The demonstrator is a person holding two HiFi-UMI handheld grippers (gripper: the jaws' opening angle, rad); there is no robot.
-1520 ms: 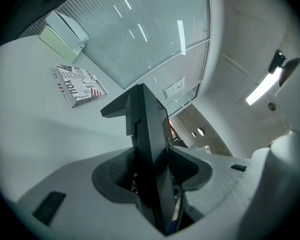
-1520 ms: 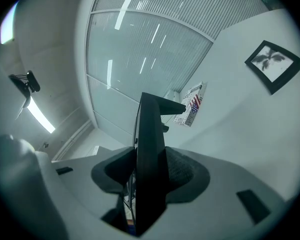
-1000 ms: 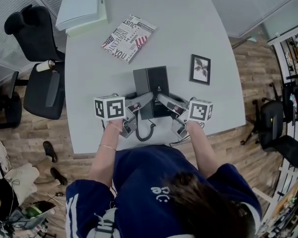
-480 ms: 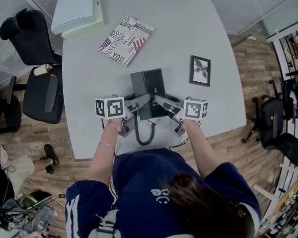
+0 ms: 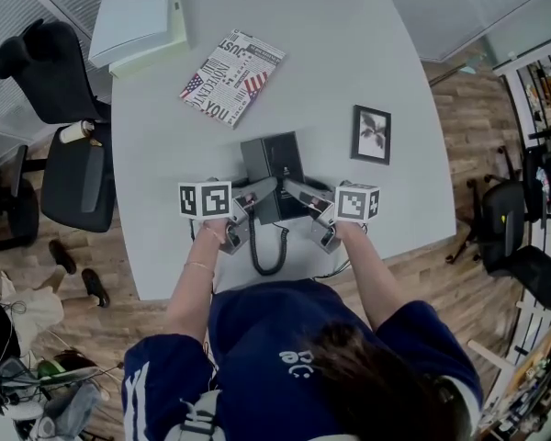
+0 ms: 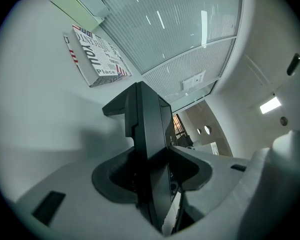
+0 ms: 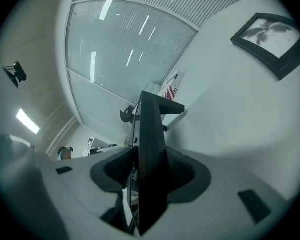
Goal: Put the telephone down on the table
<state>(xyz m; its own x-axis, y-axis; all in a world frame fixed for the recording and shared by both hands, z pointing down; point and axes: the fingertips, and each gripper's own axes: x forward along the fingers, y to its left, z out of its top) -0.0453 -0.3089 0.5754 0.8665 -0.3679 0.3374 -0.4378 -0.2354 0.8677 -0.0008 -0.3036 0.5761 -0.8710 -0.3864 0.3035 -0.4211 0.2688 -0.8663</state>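
Observation:
A black desk telephone (image 5: 274, 159) lies near the table's (image 5: 349, 62) front edge, and I cannot tell whether it rests on the top. Its coiled cord (image 5: 262, 251) hangs toward the person. My left gripper (image 5: 260, 191) clamps the phone's left edge, and in the left gripper view the dark body (image 6: 147, 134) stands edge-on between the pads of that gripper (image 6: 152, 159). My right gripper (image 5: 292, 189) holds the right edge. There the phone (image 7: 151, 134) fills the gap of the gripper (image 7: 150, 166), whose jaws are opening slightly while the pads still touch it.
A magazine (image 5: 231, 73) lies at the table's far left, with a white binder (image 5: 140, 16) on the corner beyond it. A framed picture (image 5: 371, 134) lies right of the phone. Office chairs stand at the left (image 5: 64, 108) and right (image 5: 510, 237) of the table.
Both grippers keep their hold on the telephone in nearly the same place. The right gripper has drawn in slightly to the left.

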